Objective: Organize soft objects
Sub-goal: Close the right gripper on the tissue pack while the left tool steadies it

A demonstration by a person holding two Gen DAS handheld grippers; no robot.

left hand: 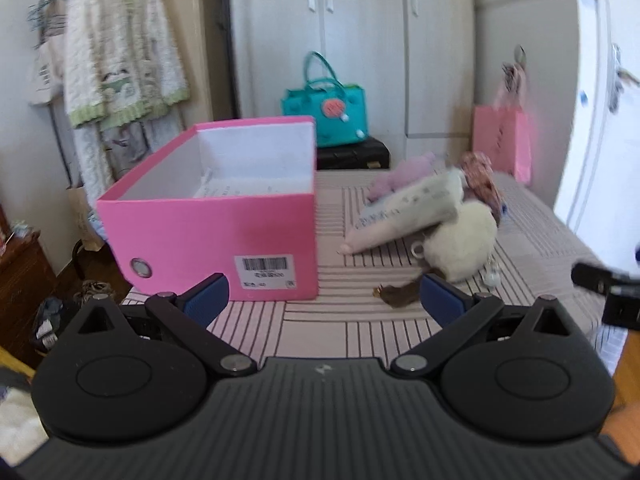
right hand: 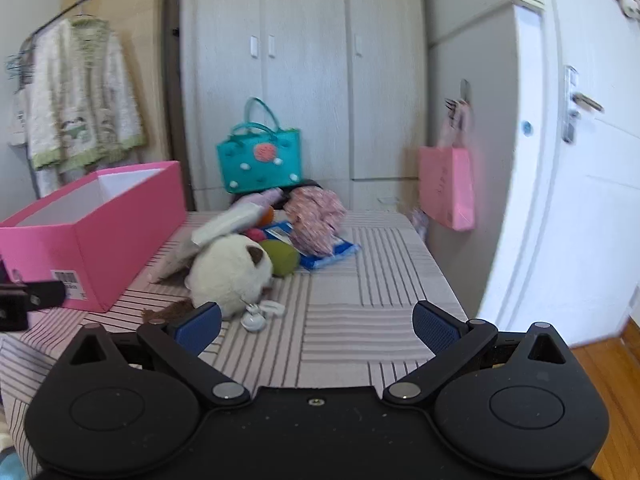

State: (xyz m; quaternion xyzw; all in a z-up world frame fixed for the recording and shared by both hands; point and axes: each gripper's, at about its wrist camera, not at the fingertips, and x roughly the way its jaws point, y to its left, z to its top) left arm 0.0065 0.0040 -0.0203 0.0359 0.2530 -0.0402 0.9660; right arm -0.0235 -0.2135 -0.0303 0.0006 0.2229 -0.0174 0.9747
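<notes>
An open pink box (left hand: 208, 232) (right hand: 96, 236) stands on the striped bed cover (left hand: 352, 320) (right hand: 360, 300), with papers lying inside it. Right of the box lies a pile of soft things: a white round plush (left hand: 460, 240) (right hand: 228, 272), a long cream pouch (left hand: 408, 212) (right hand: 228, 224), a purple plush (left hand: 404, 172), a pink patterned cloth (left hand: 480, 176) (right hand: 316, 216), a green ball (right hand: 282, 258) and a blue packet (right hand: 328, 254). My left gripper (left hand: 322, 300) is open near the box's front corner, holding nothing. My right gripper (right hand: 316, 326) is open just short of the white plush.
A teal handbag (left hand: 324, 108) (right hand: 260, 160) sits on a dark case behind the bed. A pink paper bag (left hand: 504, 140) (right hand: 448, 188) hangs on the wardrobe. Clothes hang on a rack (left hand: 116, 60) at left. A white door (right hand: 580, 160) stands at right, wooden floor below it.
</notes>
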